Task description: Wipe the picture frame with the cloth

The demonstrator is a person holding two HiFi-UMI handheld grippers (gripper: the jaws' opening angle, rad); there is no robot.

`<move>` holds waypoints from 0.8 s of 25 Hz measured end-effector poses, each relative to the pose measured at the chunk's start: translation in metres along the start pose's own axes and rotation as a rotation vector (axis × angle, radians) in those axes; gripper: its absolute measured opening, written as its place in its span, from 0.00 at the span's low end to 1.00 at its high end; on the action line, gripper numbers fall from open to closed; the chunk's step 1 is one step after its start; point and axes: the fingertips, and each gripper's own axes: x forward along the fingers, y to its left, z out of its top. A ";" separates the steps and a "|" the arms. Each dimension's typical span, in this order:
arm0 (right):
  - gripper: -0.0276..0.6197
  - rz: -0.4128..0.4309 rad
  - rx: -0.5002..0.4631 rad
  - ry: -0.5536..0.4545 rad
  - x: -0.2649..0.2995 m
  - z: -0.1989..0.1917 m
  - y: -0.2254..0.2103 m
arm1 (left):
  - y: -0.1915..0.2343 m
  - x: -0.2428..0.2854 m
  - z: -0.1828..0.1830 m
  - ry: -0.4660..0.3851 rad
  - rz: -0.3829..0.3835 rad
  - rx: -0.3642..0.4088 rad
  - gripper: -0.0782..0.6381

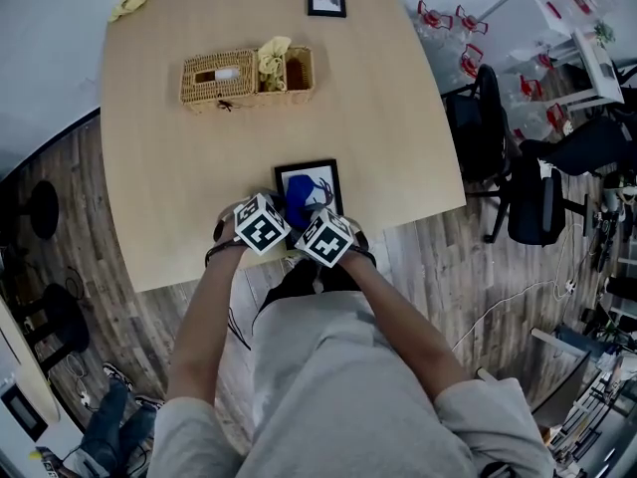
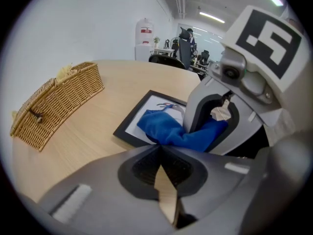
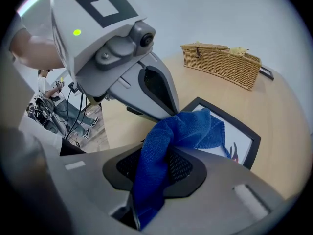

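Wiping looks to be in hand: the right gripper point(image 3: 161, 153) clamps the cloth point(image 3: 195, 129), bunched on the frame point(image 1: 309, 165) lying at the table's point(image 1: 179, 197) near edge; the left gripper point(image 2: 159, 155), jaws together and empty, sits beside; next, probably, sweep the cloth across the frame.

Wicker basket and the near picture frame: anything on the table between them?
Nothing. The head view shows only bare tabletop between the wicker basket and the picture frame.

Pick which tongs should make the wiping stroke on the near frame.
Right. The right tongs are shut on the blue cloth, which rests on the picture frame. The left tongs are shut on nothing, so they would first need to take the cloth.
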 end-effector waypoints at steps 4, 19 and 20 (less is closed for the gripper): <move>0.19 -0.013 -0.032 -0.010 0.002 -0.001 0.011 | 0.000 -0.001 -0.001 0.002 0.008 -0.003 0.18; 0.19 -0.018 -0.195 -0.017 0.001 -0.011 0.035 | -0.001 0.000 -0.001 0.004 0.033 -0.006 0.18; 0.19 -0.016 -0.204 -0.016 0.001 -0.011 0.037 | -0.001 -0.001 -0.001 0.004 0.033 -0.005 0.18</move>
